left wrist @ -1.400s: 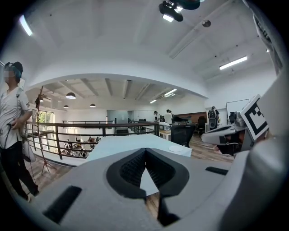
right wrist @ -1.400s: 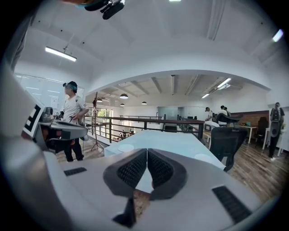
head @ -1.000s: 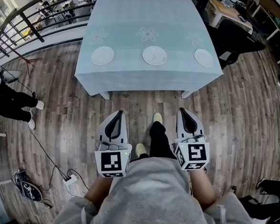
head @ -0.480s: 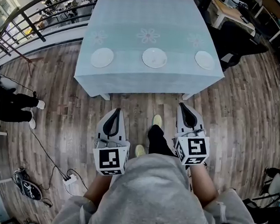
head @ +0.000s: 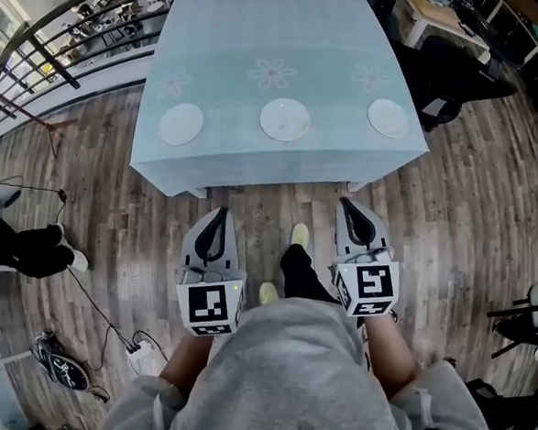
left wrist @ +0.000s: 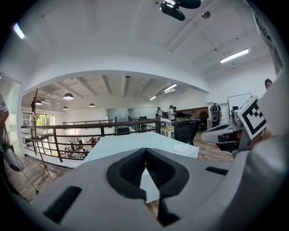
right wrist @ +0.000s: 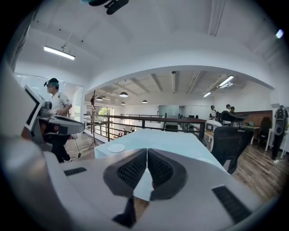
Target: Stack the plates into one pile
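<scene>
Looking down, head view: a person in a grey top is standing on the wooden floor (head: 453, 204), a little short of the table (head: 263, 34).
Table: it is wearing a pale blue cloth and carrying three white plates in a row along its near edge.
Plates: the left plate (head: 181, 123), the middle plate (head: 285, 120) and the right plate (head: 388, 118) are lying well apart from one another, none stacked.
Left gripper (head: 219, 217): it is hanging over the floor, pointing toward the table, well apart from every plate.
Right gripper (head: 353, 211): it is hanging beside the left one, likewise short of the table.
Left gripper view, jaws: the two dark pads are pressing together, with nothing between them.
Left gripper view, scene: the right plate (left wrist: 182, 147) is showing near the table's right corner.
Right gripper view, jaws: the pads are meeting at their tips and holding nothing.
Right gripper view, scene: the left plate (right wrist: 116, 147) is sitting near the table's left corner; a railing (right wrist: 135, 119) is running behind the table, and an office chair (right wrist: 228, 140) is standing to its right.
</scene>
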Tool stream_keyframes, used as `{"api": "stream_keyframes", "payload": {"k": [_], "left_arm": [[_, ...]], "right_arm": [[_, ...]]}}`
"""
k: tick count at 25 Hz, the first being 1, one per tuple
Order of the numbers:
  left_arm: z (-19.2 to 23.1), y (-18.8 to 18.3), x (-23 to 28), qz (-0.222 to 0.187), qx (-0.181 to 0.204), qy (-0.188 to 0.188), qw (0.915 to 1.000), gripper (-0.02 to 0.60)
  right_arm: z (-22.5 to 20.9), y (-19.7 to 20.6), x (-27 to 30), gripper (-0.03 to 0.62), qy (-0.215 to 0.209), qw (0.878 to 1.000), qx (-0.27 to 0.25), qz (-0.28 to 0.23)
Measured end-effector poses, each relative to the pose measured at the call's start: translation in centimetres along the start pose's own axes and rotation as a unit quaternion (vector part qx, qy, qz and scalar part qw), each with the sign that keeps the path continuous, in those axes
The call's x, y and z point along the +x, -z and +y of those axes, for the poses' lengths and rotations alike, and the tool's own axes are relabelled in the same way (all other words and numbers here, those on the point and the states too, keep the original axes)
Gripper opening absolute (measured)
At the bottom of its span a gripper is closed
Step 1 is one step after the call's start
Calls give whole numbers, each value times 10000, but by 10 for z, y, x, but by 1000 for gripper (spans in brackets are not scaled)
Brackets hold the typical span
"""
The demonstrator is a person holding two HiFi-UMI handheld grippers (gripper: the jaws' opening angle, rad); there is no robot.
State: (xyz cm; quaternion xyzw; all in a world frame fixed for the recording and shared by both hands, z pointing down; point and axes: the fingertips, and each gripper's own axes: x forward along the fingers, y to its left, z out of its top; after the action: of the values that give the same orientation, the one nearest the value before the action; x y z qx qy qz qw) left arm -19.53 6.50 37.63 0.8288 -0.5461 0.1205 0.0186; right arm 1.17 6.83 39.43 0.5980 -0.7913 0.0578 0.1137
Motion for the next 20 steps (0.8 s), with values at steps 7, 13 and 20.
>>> {"api": "stream_keyframes", "payload": {"k": [7, 13, 20], "left_arm": [[5, 2, 59, 246, 21, 24, 9997, 15], [4, -1, 118, 408, 189, 136, 9989, 15], [5, -8, 161, 551, 232, -29, 9982, 15]], "right_arm": [[-35, 6, 47, 26, 7, 9997, 126, 212], [-68, 6, 97, 26, -40, 9993, 213, 290], [-94, -3, 140, 26, -260, 9989, 239, 298]]}}
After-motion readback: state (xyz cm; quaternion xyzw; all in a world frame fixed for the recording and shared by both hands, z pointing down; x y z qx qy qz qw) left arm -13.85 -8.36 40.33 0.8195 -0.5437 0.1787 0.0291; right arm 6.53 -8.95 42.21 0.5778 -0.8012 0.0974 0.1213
